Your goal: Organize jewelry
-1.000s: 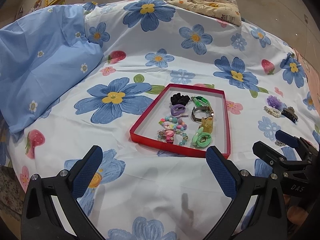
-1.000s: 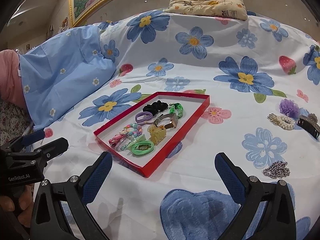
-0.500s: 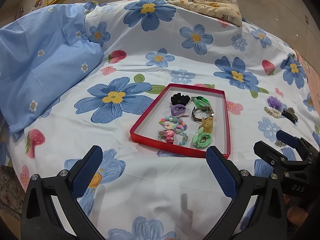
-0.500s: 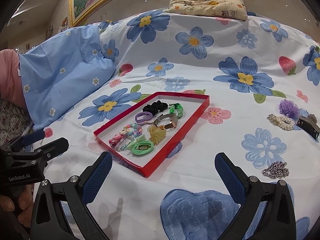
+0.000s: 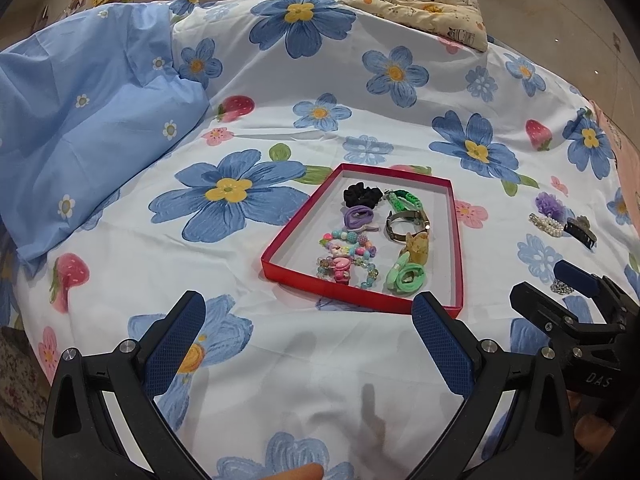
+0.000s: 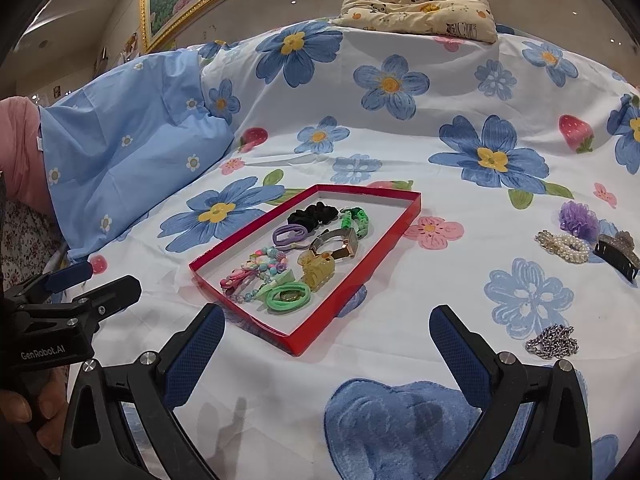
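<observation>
While both grippers are hovering low over the floral bedsheet [image 5: 320, 380], the left gripper [image 5: 308, 336] and right gripper [image 6: 328, 348] are holding jaws wide, empty; the red tray [image 6: 352, 300] is lying ahead; a silver chain [image 6: 552, 342] is resting right of it.

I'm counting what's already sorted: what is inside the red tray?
Red tray holds a black scrunchie, purple tie, green band, watch, yellow claw clip, bead bracelets, green ties. Anything beneath them is hidden.
</observation>
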`<state>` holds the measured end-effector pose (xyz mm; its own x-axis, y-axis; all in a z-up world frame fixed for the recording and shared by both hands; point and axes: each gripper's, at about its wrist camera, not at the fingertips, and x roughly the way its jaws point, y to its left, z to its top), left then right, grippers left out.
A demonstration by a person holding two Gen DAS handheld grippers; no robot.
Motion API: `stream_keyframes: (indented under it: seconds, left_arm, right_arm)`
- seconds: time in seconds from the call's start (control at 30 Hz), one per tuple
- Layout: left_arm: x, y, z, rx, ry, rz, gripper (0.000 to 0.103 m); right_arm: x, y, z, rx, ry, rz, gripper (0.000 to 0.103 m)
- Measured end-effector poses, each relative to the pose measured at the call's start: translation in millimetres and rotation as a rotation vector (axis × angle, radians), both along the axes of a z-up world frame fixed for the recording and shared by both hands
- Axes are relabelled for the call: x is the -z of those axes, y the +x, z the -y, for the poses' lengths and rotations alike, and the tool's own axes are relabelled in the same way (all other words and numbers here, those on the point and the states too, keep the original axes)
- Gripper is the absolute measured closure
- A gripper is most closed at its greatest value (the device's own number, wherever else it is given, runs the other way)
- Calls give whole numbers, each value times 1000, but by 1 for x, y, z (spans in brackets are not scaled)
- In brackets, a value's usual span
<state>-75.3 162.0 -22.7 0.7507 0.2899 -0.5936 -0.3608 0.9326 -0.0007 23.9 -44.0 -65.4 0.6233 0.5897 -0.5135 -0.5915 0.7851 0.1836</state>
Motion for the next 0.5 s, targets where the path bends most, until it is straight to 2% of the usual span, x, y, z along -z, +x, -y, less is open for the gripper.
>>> stream_keyframes:
  seconds: [0.5]
  left_arm:
    - [1, 0, 0, 4, 0, 2, 0]
  right_arm:
    - [-1, -1, 0, 1, 0, 4, 0]
